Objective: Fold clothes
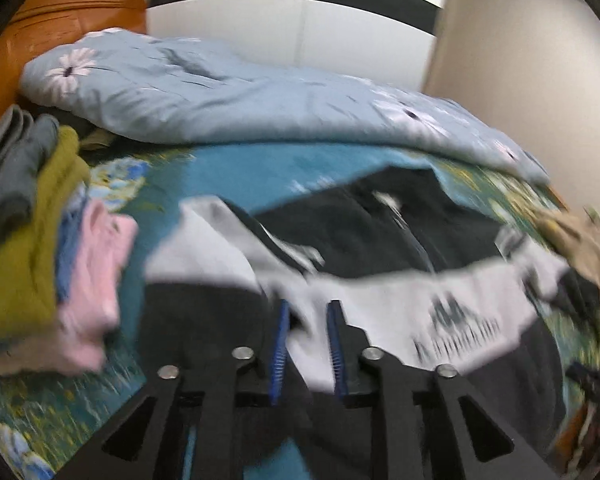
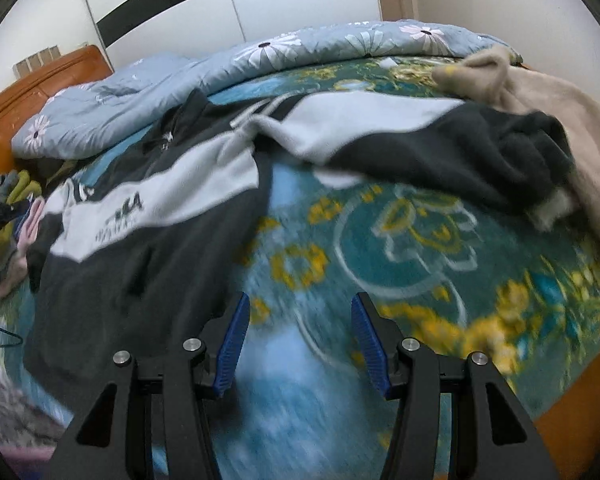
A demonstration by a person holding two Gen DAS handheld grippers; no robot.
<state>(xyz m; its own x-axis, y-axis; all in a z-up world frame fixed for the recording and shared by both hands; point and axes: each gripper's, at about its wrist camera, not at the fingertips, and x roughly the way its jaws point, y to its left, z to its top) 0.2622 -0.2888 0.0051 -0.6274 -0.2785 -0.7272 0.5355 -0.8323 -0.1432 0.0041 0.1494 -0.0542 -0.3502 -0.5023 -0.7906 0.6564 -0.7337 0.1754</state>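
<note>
Folding is under way on the black-and-white fleece jacket [image 2: 156, 200], which lies spread across the teal flowered bedsheet [image 2: 412, 240], short of the pale blue daisy-print quilt [image 2: 228, 64] bunched behind it. We judge this an early fold: one sleeve [image 2: 440, 140] sprawls away from the jacket body toward a beige fleece garment [image 2: 560, 92].

Our left gripper [image 1: 308, 344] tilts steeply down over the jacket; white fleece sits between its blue ribbed pads [image 1: 281, 344], the jaws narrow, but blur keeps us from telling whether they pinch it. Left of the jacket sits a pile of olive, pink and grey clothes [image 1: 60, 240].

Our right gripper [image 2: 300, 340] hovers just beside the jacket's hem, angled down, jaws half apart and empty. Next, we think, it must take that hem or the stray sleeve.
</note>
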